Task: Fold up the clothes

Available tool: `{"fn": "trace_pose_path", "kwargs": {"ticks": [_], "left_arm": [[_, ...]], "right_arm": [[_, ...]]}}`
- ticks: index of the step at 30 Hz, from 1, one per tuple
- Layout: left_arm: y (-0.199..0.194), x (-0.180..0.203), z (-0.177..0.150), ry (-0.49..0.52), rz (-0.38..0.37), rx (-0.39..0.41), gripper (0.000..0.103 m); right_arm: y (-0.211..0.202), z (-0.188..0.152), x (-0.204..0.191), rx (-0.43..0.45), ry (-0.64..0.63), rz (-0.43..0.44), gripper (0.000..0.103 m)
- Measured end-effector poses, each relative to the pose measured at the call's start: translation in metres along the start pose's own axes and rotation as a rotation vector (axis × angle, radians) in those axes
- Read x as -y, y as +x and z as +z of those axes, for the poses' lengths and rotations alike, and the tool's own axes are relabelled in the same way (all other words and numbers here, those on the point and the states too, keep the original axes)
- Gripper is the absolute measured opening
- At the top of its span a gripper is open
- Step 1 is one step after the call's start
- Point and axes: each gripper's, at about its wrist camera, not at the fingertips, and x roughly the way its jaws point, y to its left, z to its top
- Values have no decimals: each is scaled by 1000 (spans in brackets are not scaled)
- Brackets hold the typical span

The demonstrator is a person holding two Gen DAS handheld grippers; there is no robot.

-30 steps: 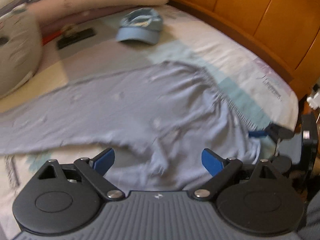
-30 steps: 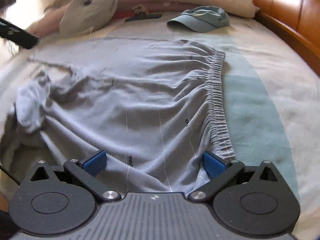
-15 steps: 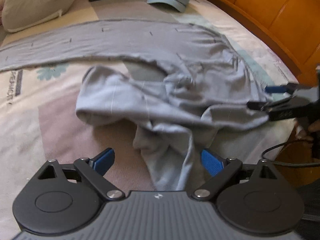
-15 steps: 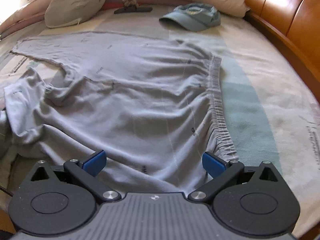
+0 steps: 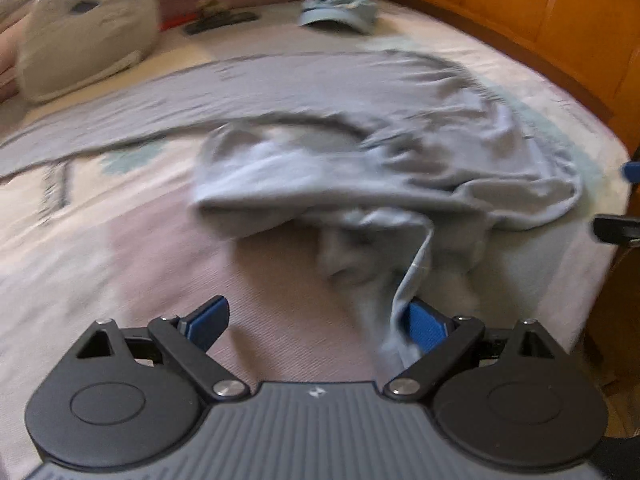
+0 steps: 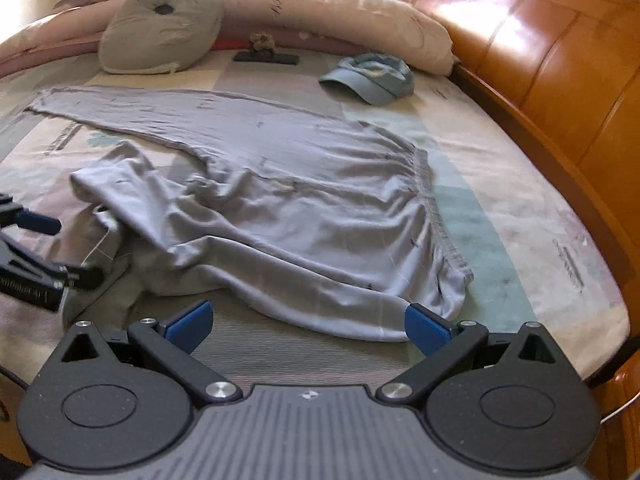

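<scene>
Grey trousers (image 6: pixel 304 208) lie on the bed, one leg stretched flat toward the far left, the other leg crumpled back near the front edge; they also show in the left wrist view (image 5: pixel 360 148). My left gripper (image 5: pixel 320 324) is open, low over the bed, with a hanging fold of the crumpled leg touching its right finger pad (image 5: pixel 424 324). It shows at the left of the right wrist view (image 6: pixel 60 248). My right gripper (image 6: pixel 308 324) is open and empty just in front of the trousers' hip edge near the waistband (image 6: pixel 436 216).
A blue cap (image 6: pixel 372 78) lies at the far side near the pillows (image 6: pixel 320 12). A grey cushion (image 6: pixel 160 32) and a dark flat object (image 6: pixel 266 56) sit at the back. A wooden headboard (image 6: pixel 560 80) curves along the right. The patterned bedsheet (image 6: pixel 520 184) is bare on the right.
Both grippers have pulled back from the trousers toward the bed's front edge. The right gripper no longer overlaps the cloth. The left view is blurred from motion.
</scene>
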Motion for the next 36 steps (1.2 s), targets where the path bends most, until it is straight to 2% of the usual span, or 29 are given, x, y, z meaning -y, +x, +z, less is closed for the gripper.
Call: {"fn": "trace_pose_path", "kwargs": {"ticks": [4, 6, 9, 12, 14, 17, 20, 22, 27, 32, 36], "left_arm": [[-11, -27, -11, -70, 22, -24, 94], [-19, -30, -11, -106, -5, -2, 94], [-31, -21, -5, -146, -69, 37, 94], [-30, 7, 0, -113, -92, 43, 94], [-23, 28, 1, -89, -60, 28, 94], [-11, 50, -1, -80, 65, 14, 94], [-7, 48, -8, -133, 169, -19, 94], [-7, 43, -15, -163, 209, -40, 94], [-6, 45, -20, -193, 246, -29, 94], [7, 57, -10, -133, 279, 20, 96], [-6, 49, -24, -102, 264, -9, 96]], "right_arm": [[1, -1, -3, -2, -7, 16, 103], [7, 0, 0, -11, -5, 33, 103], [19, -2, 6, -26, -12, 66, 103], [35, -1, 14, -43, -25, 120, 103], [44, 3, 19, -40, -36, 168, 103], [56, 10, 28, -34, -52, 241, 103], [69, 16, 36, -28, -69, 313, 103], [72, 20, 41, -9, -101, 322, 103], [78, 20, 54, -9, -106, 349, 103], [82, 24, 56, -8, -90, 373, 103], [77, 23, 55, 5, -91, 371, 103]]}}
